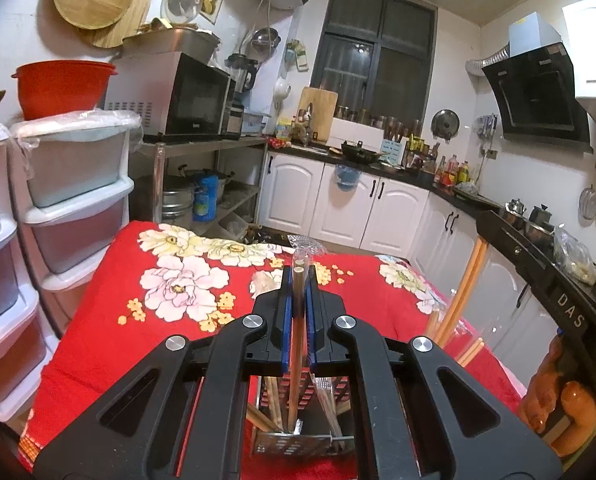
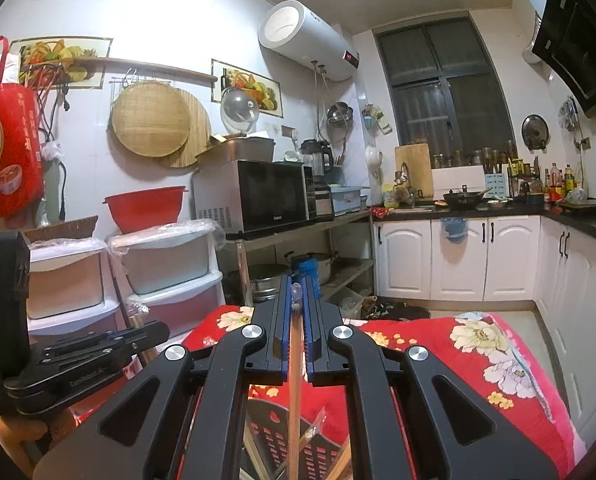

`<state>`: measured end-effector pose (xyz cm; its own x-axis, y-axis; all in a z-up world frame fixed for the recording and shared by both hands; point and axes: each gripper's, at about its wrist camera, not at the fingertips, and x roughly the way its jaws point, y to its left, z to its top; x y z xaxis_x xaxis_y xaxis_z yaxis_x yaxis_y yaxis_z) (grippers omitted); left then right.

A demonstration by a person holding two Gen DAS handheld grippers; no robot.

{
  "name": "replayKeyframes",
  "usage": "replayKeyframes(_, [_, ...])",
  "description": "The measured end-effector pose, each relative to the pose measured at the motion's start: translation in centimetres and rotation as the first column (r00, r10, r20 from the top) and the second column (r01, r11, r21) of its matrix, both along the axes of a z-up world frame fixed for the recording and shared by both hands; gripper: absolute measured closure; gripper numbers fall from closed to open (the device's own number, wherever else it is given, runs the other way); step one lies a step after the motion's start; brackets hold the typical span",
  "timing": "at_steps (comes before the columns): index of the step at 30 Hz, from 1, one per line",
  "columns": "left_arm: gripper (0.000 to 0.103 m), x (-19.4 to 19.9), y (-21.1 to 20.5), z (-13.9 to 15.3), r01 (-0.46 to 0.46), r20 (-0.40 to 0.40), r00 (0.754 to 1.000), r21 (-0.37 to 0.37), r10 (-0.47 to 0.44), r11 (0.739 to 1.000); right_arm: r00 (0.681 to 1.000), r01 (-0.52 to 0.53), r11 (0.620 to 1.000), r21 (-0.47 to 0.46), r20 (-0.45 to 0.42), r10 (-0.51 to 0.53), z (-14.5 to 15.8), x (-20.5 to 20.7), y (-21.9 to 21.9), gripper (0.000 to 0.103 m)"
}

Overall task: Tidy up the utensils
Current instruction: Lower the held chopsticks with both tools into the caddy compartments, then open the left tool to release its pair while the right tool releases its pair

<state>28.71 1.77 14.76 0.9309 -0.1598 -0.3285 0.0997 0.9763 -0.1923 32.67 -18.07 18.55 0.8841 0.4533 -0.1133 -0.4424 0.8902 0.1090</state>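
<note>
My left gripper [image 1: 298, 280] is shut on a pair of wooden chopsticks in a clear wrapper [image 1: 297, 320]. Their lower ends reach down into a perforated metal utensil holder [image 1: 298, 440] that holds several more chopsticks. My right gripper [image 2: 296, 292] is shut on another wrapped chopstick pair [image 2: 294, 380], held upright over a perforated utensil holder [image 2: 282, 436]. The right gripper also shows at the right edge of the left wrist view [image 1: 538, 280], with chopsticks [image 1: 464, 288] hanging below it. The left gripper shows at the left of the right wrist view [image 2: 98, 344].
Both holders stand on a table with a red floral cloth [image 1: 186, 288]. Plastic drawer towers [image 1: 78, 200] stand to the left. A microwave [image 1: 186, 96] sits on a metal shelf behind. White cabinets [image 1: 358, 204] and a dark counter line the far wall.
</note>
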Motion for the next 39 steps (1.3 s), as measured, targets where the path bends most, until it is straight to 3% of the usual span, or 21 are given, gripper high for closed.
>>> replayKeyframes(23, [0.102,1.0,-0.8,-3.2,0.006,-0.091,0.996,0.010,-0.005,1.000,0.991,0.011,0.999,-0.035,-0.133,-0.016,-5.5,0.1,-0.6,0.097])
replayKeyframes(39, [0.097,-0.6,-1.0,-3.5,-0.004,-0.117,0.993,0.033,0.008,0.999,0.977,0.018,0.998,-0.063,-0.209,-0.031,-6.3,-2.1,-2.0,0.097])
